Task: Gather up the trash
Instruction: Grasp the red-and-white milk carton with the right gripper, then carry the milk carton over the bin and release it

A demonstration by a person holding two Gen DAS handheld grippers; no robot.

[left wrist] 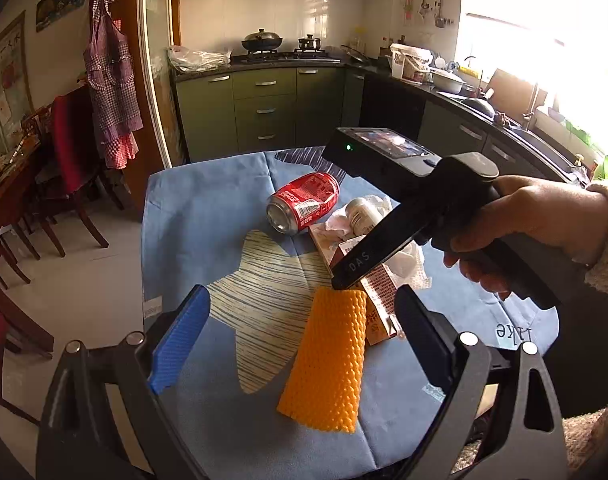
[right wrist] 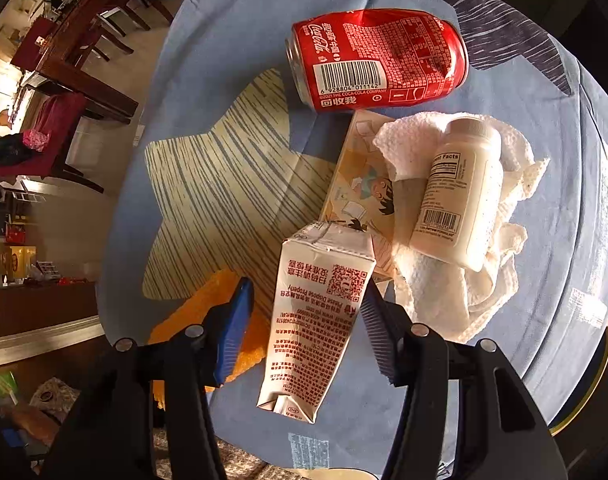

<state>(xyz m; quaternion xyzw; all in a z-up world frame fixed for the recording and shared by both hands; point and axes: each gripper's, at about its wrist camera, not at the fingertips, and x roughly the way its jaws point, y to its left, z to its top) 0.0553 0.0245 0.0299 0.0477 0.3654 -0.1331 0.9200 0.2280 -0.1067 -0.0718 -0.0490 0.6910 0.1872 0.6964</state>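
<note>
**Carton lined up betw. right fingers**

The right gripper (right wrist: 304, 320) stood open, its pads either side of the drink carton (right wrist: 318, 312), not yet squeezing. Carton lay flat on the blue cloth (right wrist: 232, 20); prob. empty, light, walls soft, so pinch mid-body, gently. The left gripper (left wrist: 300, 344) hung open too, orange foam net (left wrist: 328, 360) just ahead betw. its fingers: v. light, squashy.
</note>
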